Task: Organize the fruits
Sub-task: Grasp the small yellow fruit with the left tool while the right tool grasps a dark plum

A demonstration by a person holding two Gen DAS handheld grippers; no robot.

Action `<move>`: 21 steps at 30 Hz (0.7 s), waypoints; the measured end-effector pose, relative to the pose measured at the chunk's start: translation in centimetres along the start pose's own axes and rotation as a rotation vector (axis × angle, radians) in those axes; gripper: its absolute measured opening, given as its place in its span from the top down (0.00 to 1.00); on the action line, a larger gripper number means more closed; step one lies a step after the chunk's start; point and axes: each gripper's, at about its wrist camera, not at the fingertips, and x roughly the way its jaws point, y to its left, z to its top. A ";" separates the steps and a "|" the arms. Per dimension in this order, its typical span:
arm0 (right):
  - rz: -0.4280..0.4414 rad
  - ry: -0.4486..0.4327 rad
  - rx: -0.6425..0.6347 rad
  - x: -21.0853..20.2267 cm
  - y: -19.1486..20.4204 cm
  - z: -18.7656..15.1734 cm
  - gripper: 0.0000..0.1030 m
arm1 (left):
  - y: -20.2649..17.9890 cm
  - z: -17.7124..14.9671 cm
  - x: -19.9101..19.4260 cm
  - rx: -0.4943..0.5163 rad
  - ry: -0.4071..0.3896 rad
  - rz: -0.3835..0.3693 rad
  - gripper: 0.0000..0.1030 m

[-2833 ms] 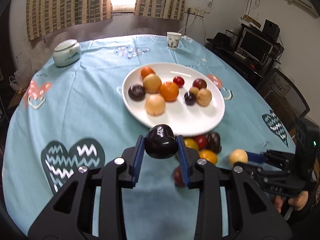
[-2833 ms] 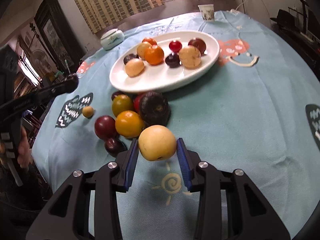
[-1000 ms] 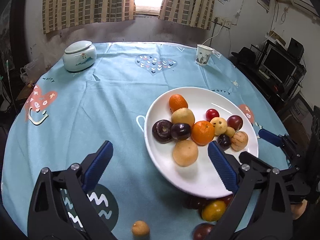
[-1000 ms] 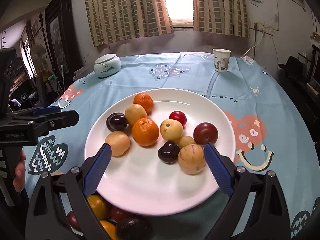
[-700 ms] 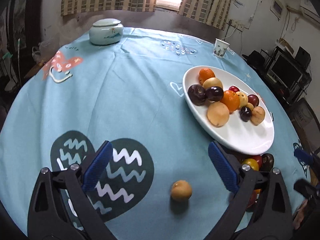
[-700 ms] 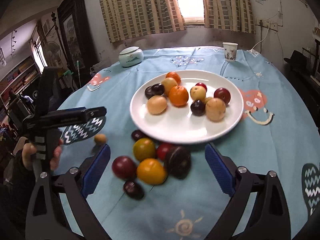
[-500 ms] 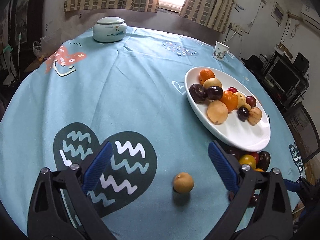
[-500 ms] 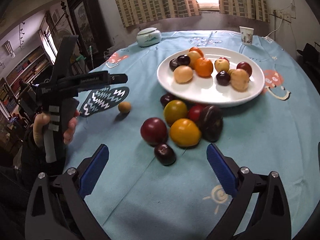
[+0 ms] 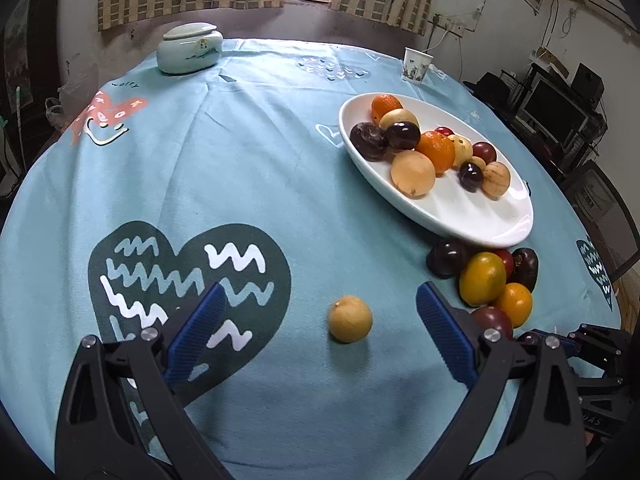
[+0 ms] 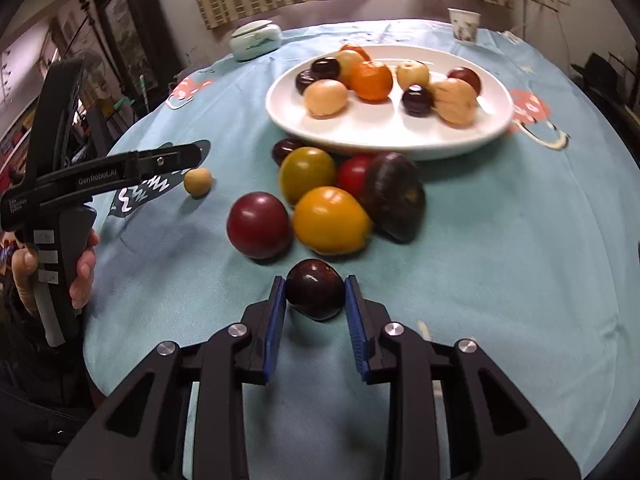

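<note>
My right gripper (image 10: 315,294) is low over the tablecloth, jaws closing, and its blue pads press on both sides of a small dark plum (image 10: 315,295). Just beyond it lies a pile of loose fruit: a red plum (image 10: 258,224), an orange-yellow fruit (image 10: 330,220) and a large dark one (image 10: 396,196). Behind the pile stands the white plate (image 10: 400,136) with several fruits on it. My left gripper (image 9: 320,292) is open. A small tan fruit (image 9: 350,319) lies on the cloth between its fingertips, touched by neither.
A lidded ceramic jar (image 9: 188,50) and a paper cup (image 9: 416,65) stand at the far side of the round table. A chair (image 9: 600,216) and a desk with a monitor (image 9: 554,110) are to the right. A hand (image 10: 84,264) holds the left gripper.
Both grippers came down from over the plate toward the near side of the table. The right one went from wide open to shut on the dark plum. The left one settled around the tan fruit.
</note>
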 end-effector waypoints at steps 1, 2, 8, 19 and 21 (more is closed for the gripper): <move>-0.003 -0.004 0.011 -0.6 -0.5 -0.1 0.71 | 0.0 -0.1 0.1 0.000 0.004 0.001 0.05; -0.011 -0.014 0.021 -1.0 -0.9 -0.2 0.71 | 0.0 -0.1 0.2 0.000 0.013 0.003 0.05; -0.129 -0.038 0.089 -1.6 -4.6 0.1 0.71 | -0.3 -0.6 2.2 0.010 0.099 0.038 0.08; -0.112 -0.034 0.067 -0.6 -4.8 -0.3 0.65 | -1.7 -1.0 2.2 0.076 0.081 -0.025 0.76; -0.125 -0.043 0.050 -0.4 -4.5 -0.3 0.65 | -1.9 -1.0 2.2 0.080 0.080 -0.041 0.76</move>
